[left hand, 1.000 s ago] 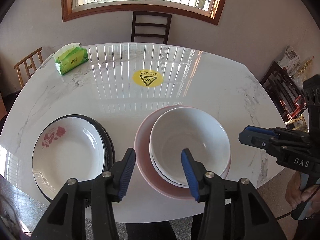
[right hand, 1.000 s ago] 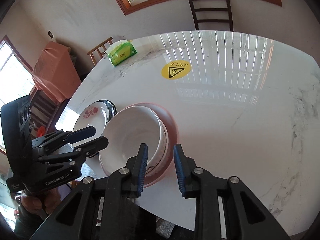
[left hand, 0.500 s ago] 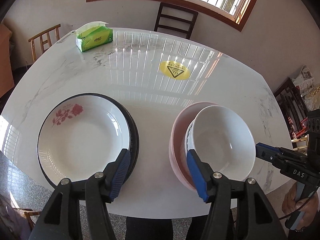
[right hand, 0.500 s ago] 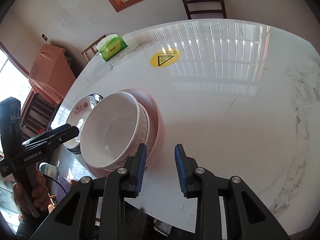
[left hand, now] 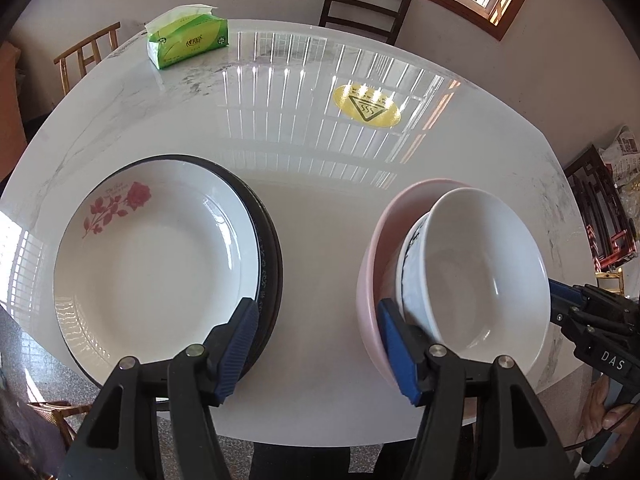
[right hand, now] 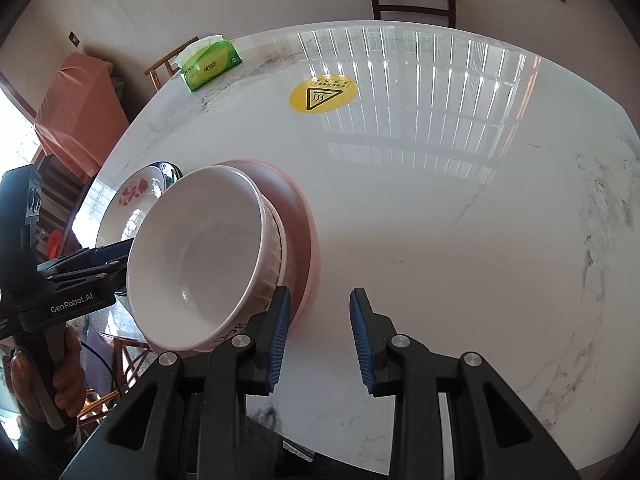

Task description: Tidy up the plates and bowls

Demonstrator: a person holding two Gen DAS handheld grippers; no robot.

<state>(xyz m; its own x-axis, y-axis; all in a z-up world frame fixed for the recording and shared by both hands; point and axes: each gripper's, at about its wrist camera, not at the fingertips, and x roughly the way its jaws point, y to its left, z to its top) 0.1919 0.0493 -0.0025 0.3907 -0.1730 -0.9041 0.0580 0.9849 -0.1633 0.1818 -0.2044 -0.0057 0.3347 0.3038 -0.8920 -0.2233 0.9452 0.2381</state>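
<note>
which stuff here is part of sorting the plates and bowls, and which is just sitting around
Part of the job:
- rose plate on the black-rimmed plate
- white bowl, nested in a patterned bowl
- pink plate under both bowls

Just lying about:
- green tissue pack
- yellow warning sticker
- chairs round the table

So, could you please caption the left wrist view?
Open left claw above table, between rose plate and stacked white bowls.

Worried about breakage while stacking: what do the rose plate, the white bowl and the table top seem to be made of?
Rose plate: probably glazed ceramic, glossy with sharp window glints. White bowl: likewise glazed ceramic or porcelain, smooth and shiny. Table top: polished marble or marble-look stone, grey veining, mirror-like window reflections.
</note>
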